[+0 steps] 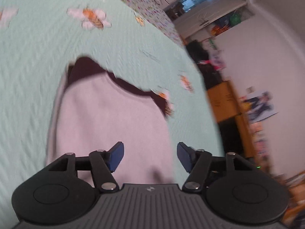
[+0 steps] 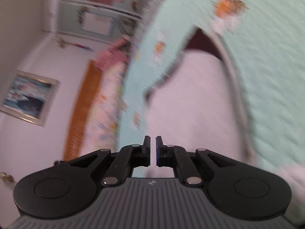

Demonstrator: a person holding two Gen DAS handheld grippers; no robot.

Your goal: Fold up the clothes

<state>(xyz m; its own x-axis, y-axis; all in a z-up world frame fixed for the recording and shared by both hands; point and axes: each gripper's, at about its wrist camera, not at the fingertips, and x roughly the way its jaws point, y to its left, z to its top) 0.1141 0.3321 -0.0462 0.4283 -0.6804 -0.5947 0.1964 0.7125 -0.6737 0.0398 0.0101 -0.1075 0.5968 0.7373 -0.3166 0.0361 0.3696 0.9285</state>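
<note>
Looking along the left gripper [image 1: 150, 156], its blue pads [image 1: 116, 157] are seen spread wide with nothing between them, held over a pale pink garment [image 1: 110, 124] with a dark lining at its far edge, which is laid flat on a mint bedspread [image 1: 38, 57] patterned with flowers. From the right wrist, the right gripper [image 2: 152, 150] is seen nearly closed, only a thin slit left between its pads, and whether cloth is pinched there cannot be told through the blur. A crooked fold could be caused by one-sided lifting while the left grasps nothing.
</note>
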